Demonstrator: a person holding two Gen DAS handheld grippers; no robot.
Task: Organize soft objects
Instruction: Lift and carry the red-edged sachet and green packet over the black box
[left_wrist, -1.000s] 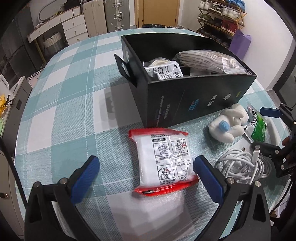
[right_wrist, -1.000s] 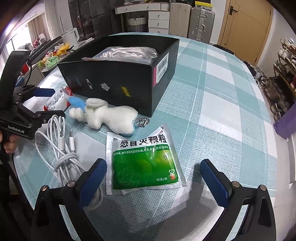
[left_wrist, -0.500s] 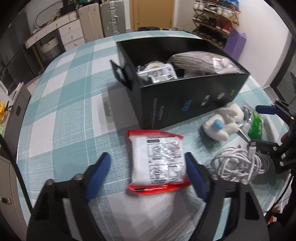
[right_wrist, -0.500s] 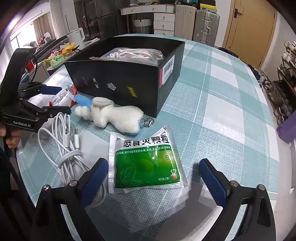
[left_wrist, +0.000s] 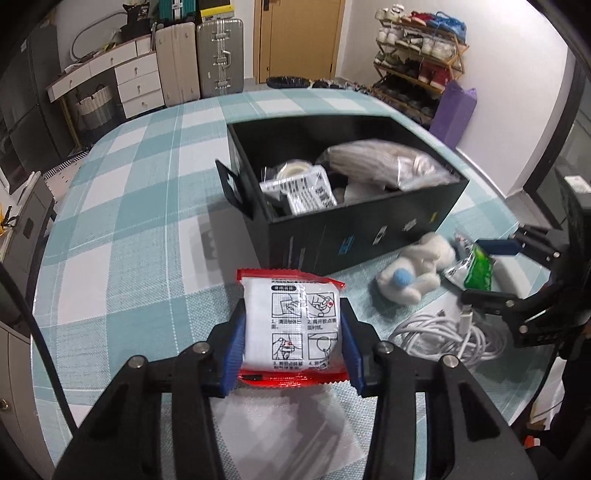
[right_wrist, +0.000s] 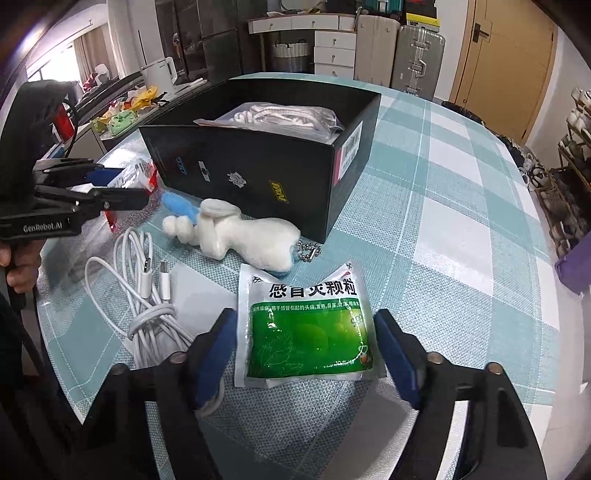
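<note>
- Left gripper (left_wrist: 291, 332): blue pads are pressing both long sides of the red-edged white packet (left_wrist: 291, 325), so it is clamped on that packet. The packet is lying flat on the checked table (left_wrist: 122, 236), just in front of the near wall of the black box (left_wrist: 354, 236) (the box is already holding a bagged bundle and small packs).
- Step in hand, as judged: the grasp is being secured; the next move is calling for a lift clear of the box wall, then a release inside.
- White plush rabbit (right_wrist: 236, 236) and coiled white cable (right_wrist: 147, 291): both are lying on the table between the two grippers, untouched.
- Right gripper (right_wrist: 306, 347): fingers are standing apart, flanking the green sachet (right_wrist: 306, 332) with small gaps each side (contact not evident). The sachet is resting near the table's near edge; closing on it seems due next.
</note>
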